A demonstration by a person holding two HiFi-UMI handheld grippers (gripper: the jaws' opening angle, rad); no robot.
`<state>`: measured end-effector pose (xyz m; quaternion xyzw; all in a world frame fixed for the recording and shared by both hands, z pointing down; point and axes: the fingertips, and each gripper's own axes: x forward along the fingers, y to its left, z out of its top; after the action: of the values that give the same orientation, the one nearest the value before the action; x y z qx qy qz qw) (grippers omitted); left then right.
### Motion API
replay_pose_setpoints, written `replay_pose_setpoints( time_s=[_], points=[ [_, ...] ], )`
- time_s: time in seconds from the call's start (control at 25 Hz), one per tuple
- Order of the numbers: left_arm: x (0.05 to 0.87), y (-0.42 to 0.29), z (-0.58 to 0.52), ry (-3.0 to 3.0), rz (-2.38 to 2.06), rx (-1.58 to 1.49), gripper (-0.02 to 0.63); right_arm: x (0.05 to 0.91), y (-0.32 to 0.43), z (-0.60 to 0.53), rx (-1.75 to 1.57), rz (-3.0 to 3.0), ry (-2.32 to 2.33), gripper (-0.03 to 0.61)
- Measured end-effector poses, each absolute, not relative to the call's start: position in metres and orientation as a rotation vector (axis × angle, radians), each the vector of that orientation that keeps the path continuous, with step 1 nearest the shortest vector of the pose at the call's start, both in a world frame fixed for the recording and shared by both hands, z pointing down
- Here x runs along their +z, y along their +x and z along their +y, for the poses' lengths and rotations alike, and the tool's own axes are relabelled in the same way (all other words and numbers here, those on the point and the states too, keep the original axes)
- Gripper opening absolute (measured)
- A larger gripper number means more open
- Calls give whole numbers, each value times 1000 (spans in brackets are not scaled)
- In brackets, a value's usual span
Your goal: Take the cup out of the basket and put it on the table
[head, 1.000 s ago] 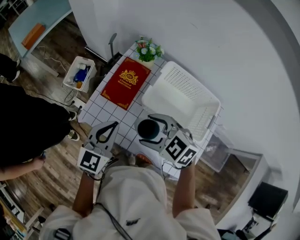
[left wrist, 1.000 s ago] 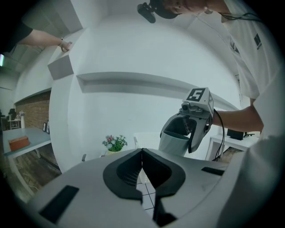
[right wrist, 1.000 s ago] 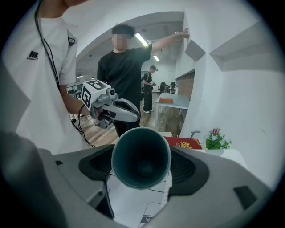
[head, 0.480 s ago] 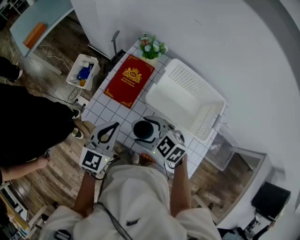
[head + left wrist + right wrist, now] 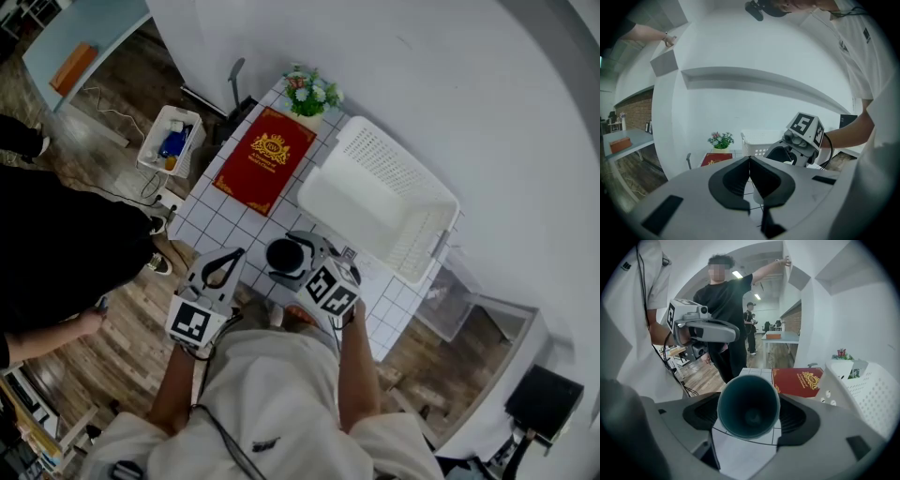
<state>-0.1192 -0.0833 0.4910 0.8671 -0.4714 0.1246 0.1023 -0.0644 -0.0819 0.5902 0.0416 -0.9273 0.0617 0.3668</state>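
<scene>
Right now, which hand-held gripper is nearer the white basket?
Right. The right hand-held gripper, holding the cup, is close beside the basket; the left hand-held gripper is farther off, beyond it.

The cup [image 5: 748, 407] is dark teal, set between the black ribbed jaws of the right gripper [image 5: 287, 247], whose body is light grey; its cube [image 5: 328, 291] bears black-and-white square markers. The left gripper [image 5: 750, 161] is the same grey with black jaws. The counter [image 5: 211, 217] is white tile with a dark grid. Toward twelve o'clock on it in the head view lies a deep red book [image 5: 265, 160] with a gold crest and gold edging; beyond that, a plant [image 5: 312, 96] of green leaves with white and pink blooms. At two o'clock the basket [image 5: 386, 159] is white, its walls dotted with small holes. The floor [image 5: 112, 337] is brown wood planks
</scene>
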Motion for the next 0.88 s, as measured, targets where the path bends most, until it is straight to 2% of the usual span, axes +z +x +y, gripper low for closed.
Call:
replay_pose_setpoints(
  time_s=[0.48, 0.88],
  points=[
    [500, -124, -79, 2543, -1389, 400, 9, 646, -71, -88, 157, -2364, 155, 380],
    [502, -122, -80, 2538, -1378, 406, 9, 653, -77, -86, 129, -2375, 145, 380]
  ],
)
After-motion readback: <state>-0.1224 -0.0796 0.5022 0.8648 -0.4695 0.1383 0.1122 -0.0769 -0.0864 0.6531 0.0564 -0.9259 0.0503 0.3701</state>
